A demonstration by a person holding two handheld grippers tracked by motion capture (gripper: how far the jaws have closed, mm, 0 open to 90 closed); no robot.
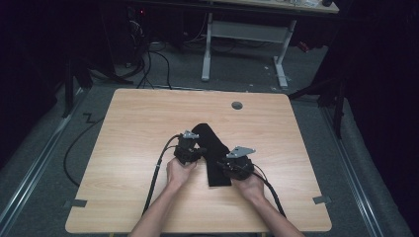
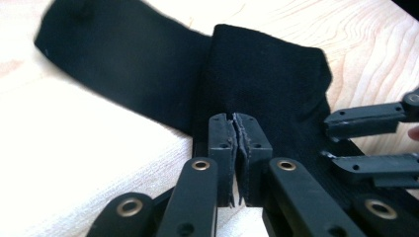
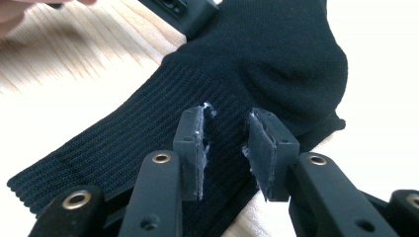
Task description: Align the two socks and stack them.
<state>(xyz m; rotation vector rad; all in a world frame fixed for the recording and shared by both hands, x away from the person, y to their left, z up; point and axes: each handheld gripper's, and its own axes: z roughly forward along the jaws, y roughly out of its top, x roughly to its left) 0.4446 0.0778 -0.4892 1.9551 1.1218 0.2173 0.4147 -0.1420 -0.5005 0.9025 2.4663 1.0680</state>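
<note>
Left fingers (image 2: 238, 129): pinched shut on black sock (image 2: 267, 79) edge | right fingers (image 3: 228, 126): apart, resting on sock | table (image 1: 138, 123)

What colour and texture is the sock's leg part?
Black sock, finely ribbed along the leg; the right gripper view shows it best.

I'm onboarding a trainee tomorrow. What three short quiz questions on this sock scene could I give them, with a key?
1. True or false: the left gripper stands wide open.
2. What lies under both grippers? A) black sock B) white towel C) red cup
3. Which gripper has a gap between its jaws?

Key: 1 false, its jaws have closed at the sock's edge. 2 A. 3 the right gripper, over the ribbed part.
</note>
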